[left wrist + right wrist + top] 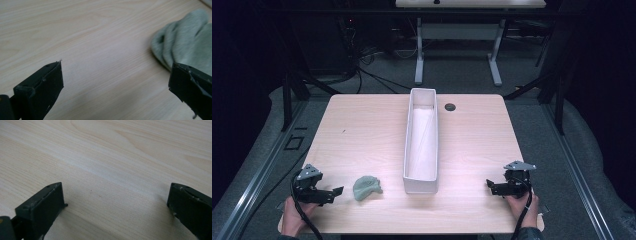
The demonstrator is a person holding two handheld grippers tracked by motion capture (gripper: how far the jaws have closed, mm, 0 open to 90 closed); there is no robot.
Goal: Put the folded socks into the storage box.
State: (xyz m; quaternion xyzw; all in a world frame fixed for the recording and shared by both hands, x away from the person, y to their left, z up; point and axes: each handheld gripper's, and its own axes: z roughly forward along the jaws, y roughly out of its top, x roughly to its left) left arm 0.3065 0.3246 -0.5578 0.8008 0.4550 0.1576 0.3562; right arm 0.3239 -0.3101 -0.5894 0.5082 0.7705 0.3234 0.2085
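A crumpled grey-green cloth [366, 186] lies on the wooden table [362, 130] near its front left. My left gripper [337, 191] rests at the front left corner, a short way left of the cloth, pointing toward it. In the left gripper view its jaws stand wide apart with bare wood between them, and the cloth [185, 42] lies just beyond the right jaw. My right gripper [488, 185] sits at the front right, pointing left toward a long white bin [421, 140]. Its jaws are wide apart over bare wood [112, 170].
The narrow white bin runs front to back along the table's middle and looks empty. A dark round grommet [450, 106] sits at the back, right of the bin. Another table's white legs [419, 55] stand on the floor beyond.
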